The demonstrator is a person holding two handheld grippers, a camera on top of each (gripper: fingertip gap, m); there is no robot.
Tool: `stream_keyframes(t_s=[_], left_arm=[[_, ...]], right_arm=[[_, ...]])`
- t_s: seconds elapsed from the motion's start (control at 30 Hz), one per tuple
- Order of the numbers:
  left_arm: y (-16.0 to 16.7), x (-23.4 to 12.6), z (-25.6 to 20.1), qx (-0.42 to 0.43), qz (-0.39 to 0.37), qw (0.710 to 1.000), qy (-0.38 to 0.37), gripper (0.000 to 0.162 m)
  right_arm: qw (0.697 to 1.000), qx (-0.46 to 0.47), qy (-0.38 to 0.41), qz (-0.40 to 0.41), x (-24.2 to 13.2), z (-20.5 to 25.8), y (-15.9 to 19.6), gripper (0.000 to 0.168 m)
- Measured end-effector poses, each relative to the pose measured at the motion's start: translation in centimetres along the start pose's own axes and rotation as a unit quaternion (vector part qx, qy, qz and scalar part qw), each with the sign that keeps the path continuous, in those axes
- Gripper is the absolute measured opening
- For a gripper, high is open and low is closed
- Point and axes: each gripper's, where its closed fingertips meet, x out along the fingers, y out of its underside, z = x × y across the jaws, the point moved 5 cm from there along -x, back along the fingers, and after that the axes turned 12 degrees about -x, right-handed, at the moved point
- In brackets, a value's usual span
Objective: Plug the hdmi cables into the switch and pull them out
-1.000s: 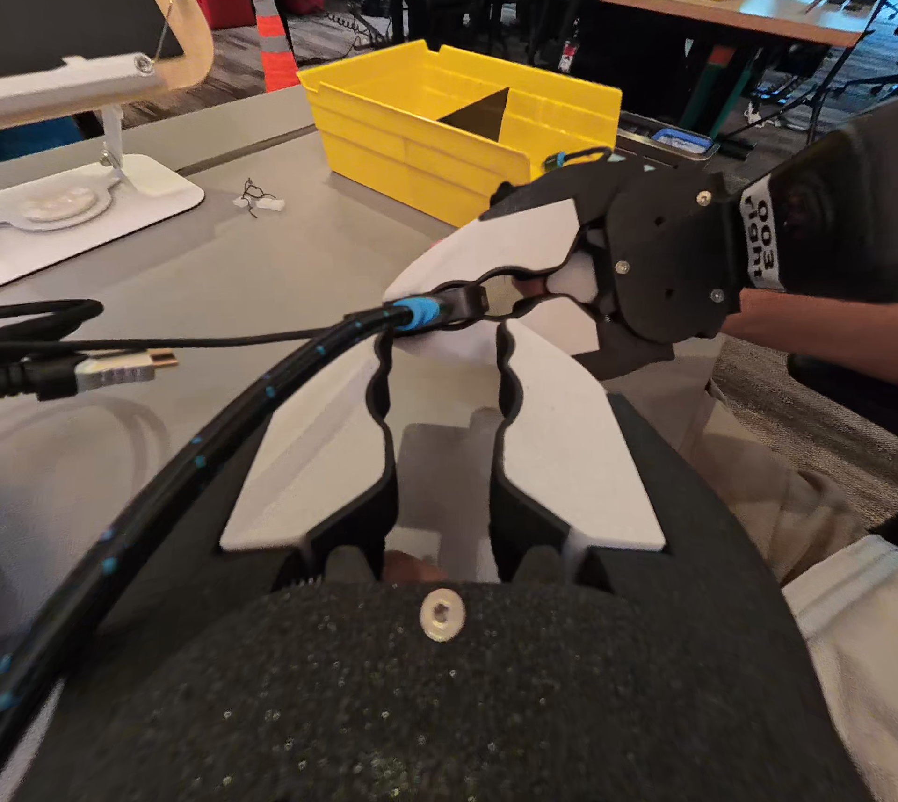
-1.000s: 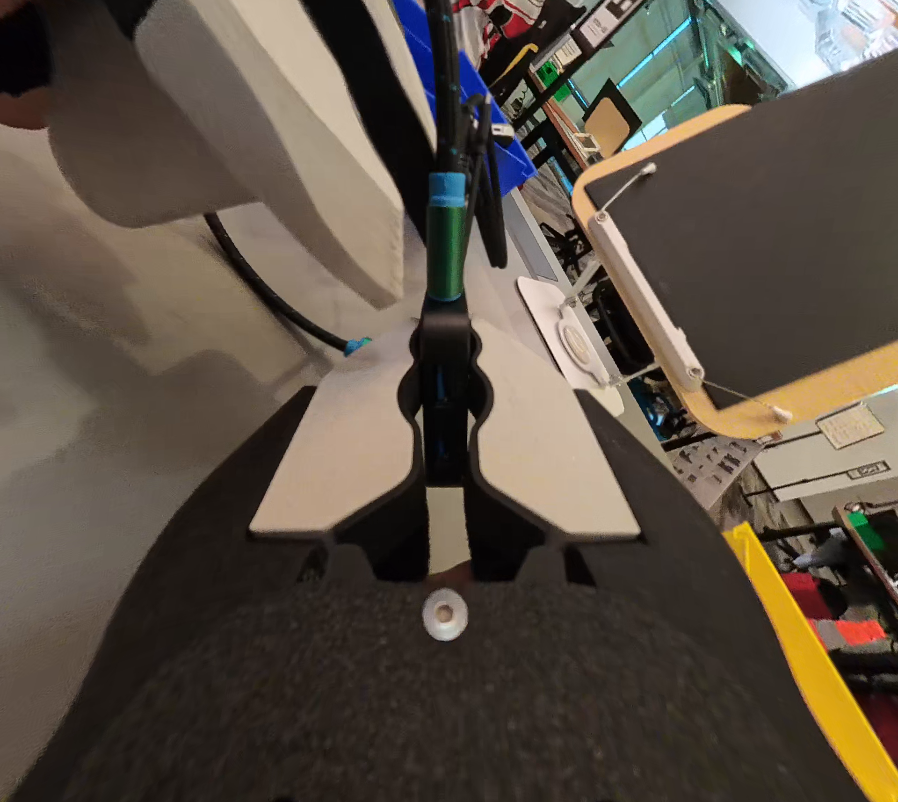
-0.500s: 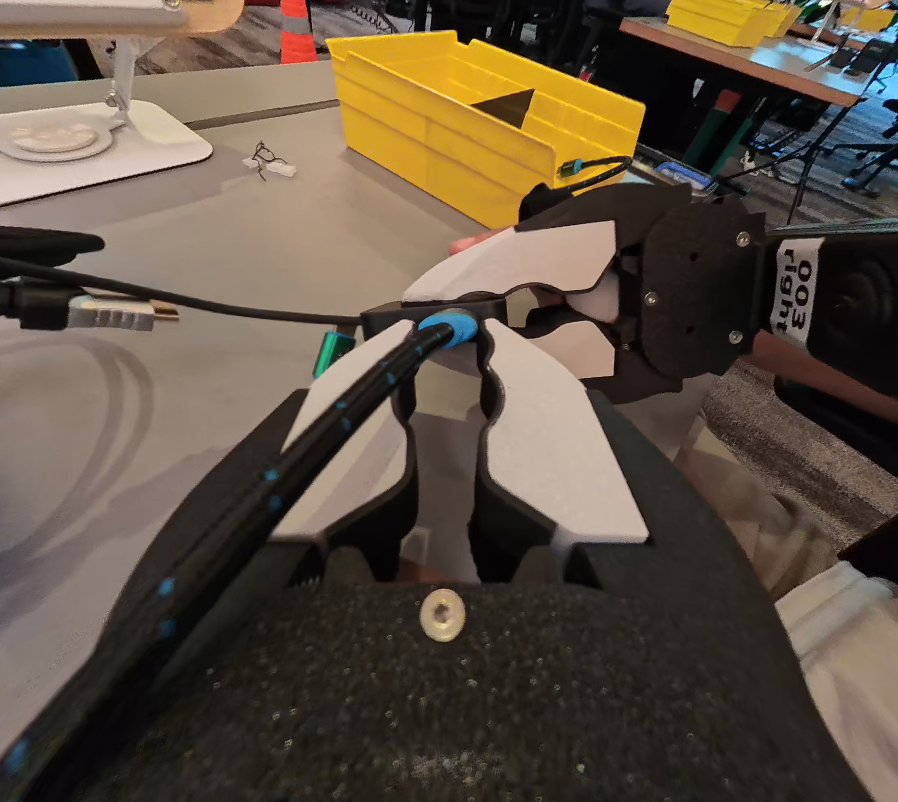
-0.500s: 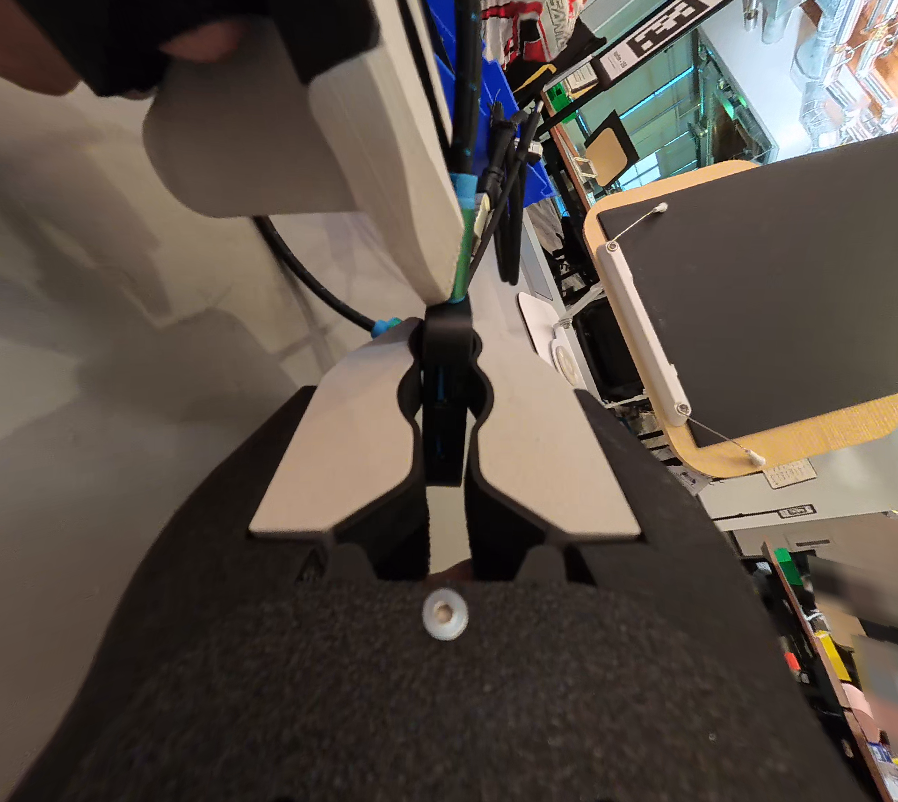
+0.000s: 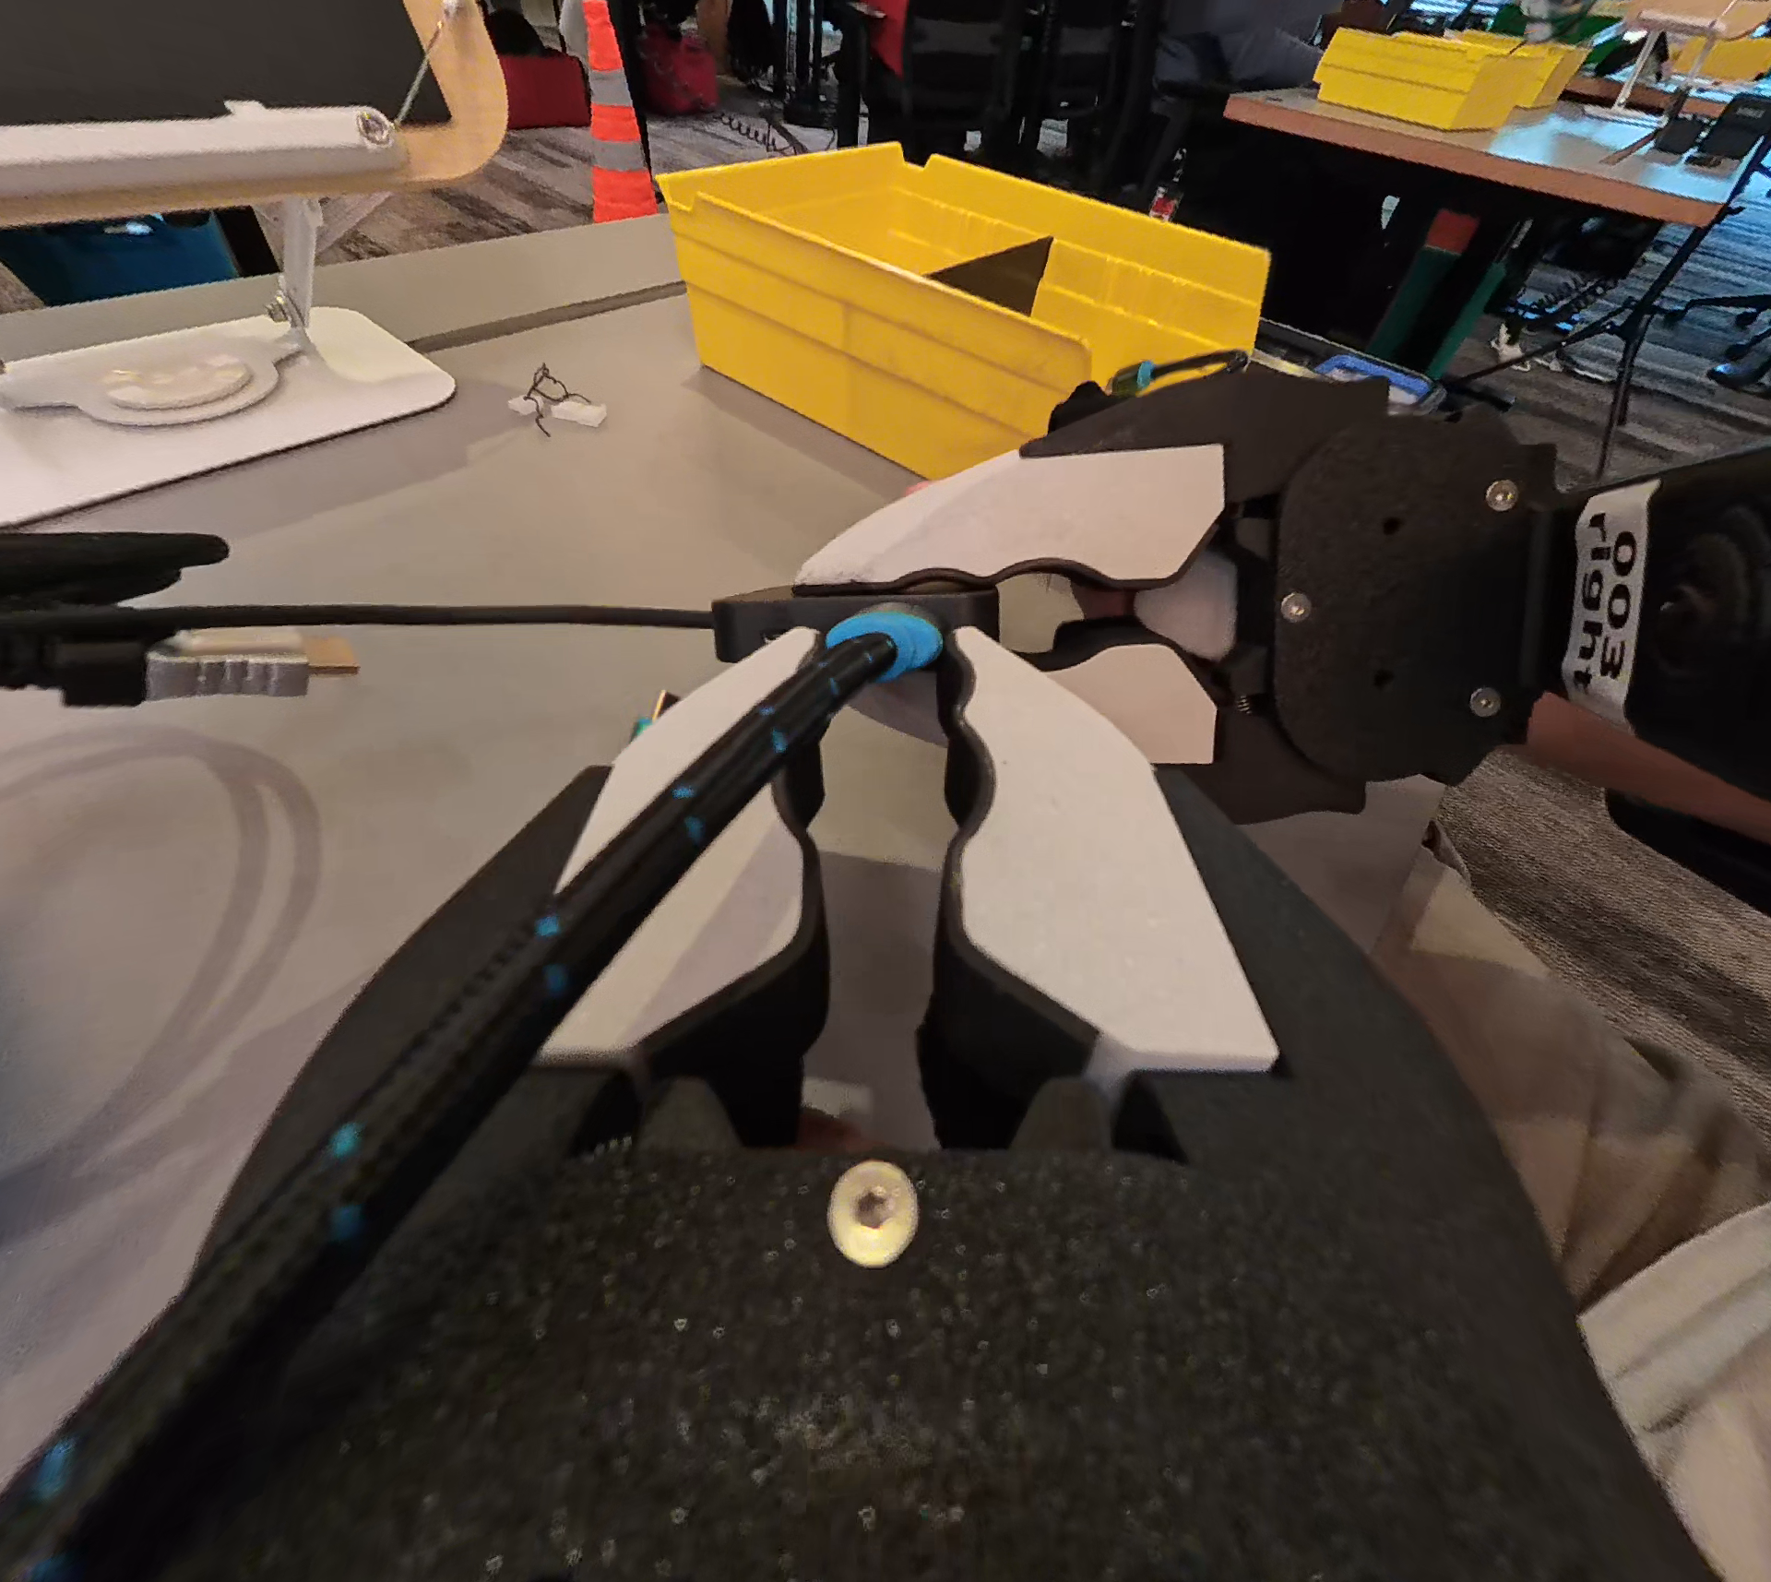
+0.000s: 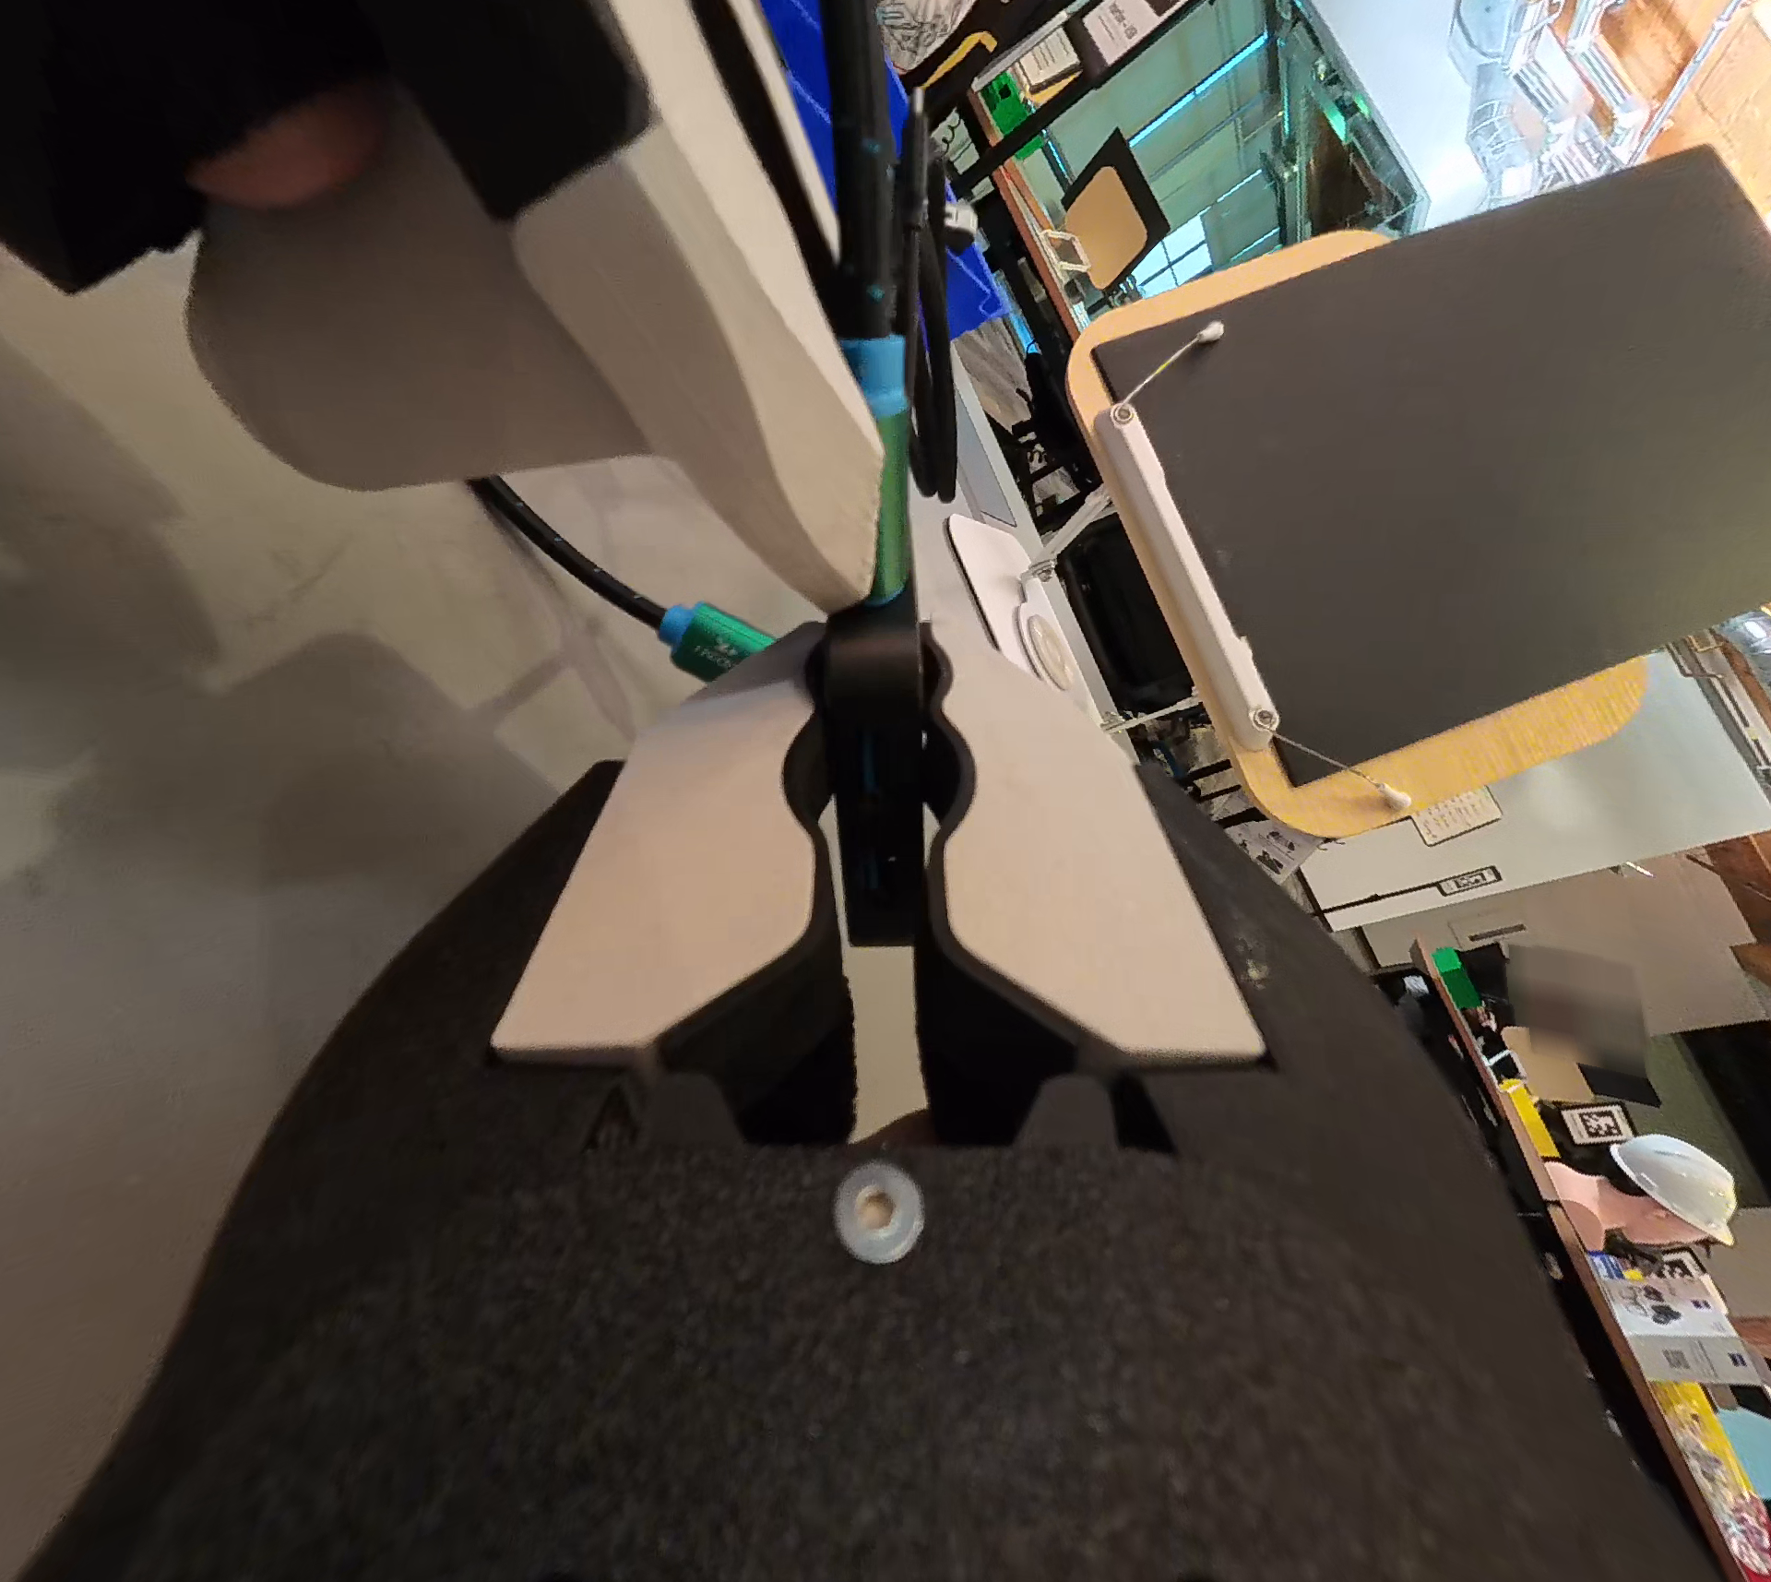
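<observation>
My right gripper (image 6: 874,654) is shut on the thin black switch (image 6: 877,769), held edge-on between both pads. A green HDMI plug (image 6: 891,501) with a blue collar meets the switch's far end. My left gripper (image 5: 882,659) is shut on that plug, and the blue collar (image 5: 886,645) shows between its fingertips. The plug's black braided cable (image 5: 671,827) runs back over my left finger. In the left wrist view the switch (image 5: 757,626) sits under the right gripper's upper finger (image 5: 1035,520). A second green plug (image 6: 719,643) lies on the table below.
A silver HDMI plug (image 5: 230,664) lies on the grey table (image 5: 479,501) at the left, beside black cables. A yellow bin (image 5: 862,309) stands behind. A tablet stand's white base (image 5: 192,395) is at the far left, with a small white piece (image 5: 561,405) near it. Both grippers' tips are close together, under 4 cm apart.
My left jaws have narrowed from open onto the blue-collared plug at the switch and stayed there. My right gripper has kept its hold on the switch; both tilted slightly.
</observation>
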Motion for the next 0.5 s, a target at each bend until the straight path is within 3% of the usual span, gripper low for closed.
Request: stream_keyframes(t_s=[0.5], left_arm=[[-0.07,-0.79,0.19,0.027,-0.003,1.0,-0.014,0.021]], right_arm=[[1.0,-0.006,0.017,0.007,0.21,-0.06,-0.84,0.014]])
